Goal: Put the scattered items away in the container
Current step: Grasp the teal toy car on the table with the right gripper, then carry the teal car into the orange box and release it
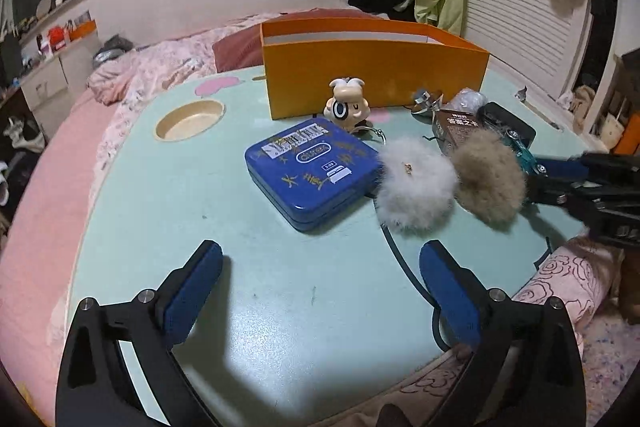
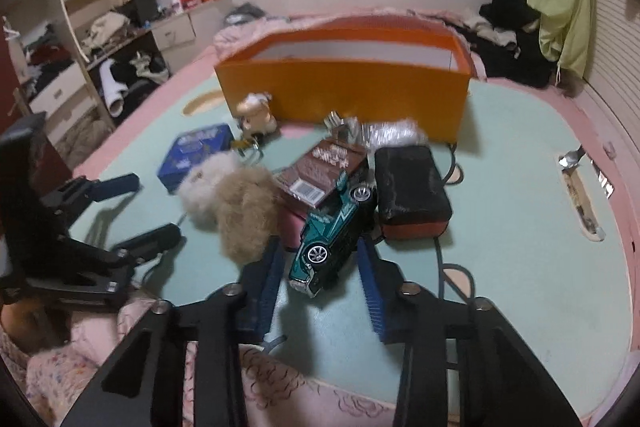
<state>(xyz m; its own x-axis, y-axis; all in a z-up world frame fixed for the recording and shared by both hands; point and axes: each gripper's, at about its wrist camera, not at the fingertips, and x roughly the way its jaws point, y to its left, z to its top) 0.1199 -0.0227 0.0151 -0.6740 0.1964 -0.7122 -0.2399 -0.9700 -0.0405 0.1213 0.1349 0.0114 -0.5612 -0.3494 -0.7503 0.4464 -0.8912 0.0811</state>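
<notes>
Task barely begun: orange container (image 2: 344,95) looks empty as far as its visible inside shows, everything still out on the counter (image 1: 280,307). Right gripper (image 2: 320,267) released, jaws straddling the teal toy car (image 2: 332,239), not clenched. Left gripper (image 1: 320,283) released, holding nothing; blue tin (image 1: 312,173) just ahead of it, white pom-pom (image 1: 416,183) and tan pom-pom (image 1: 490,179) ahead-right, figurine keychain (image 1: 346,105) beyond.

pink bed (image 1: 60,155), slatted wardrobe (image 1: 520,23), cluttered shelves (image 2: 80,39)
</notes>
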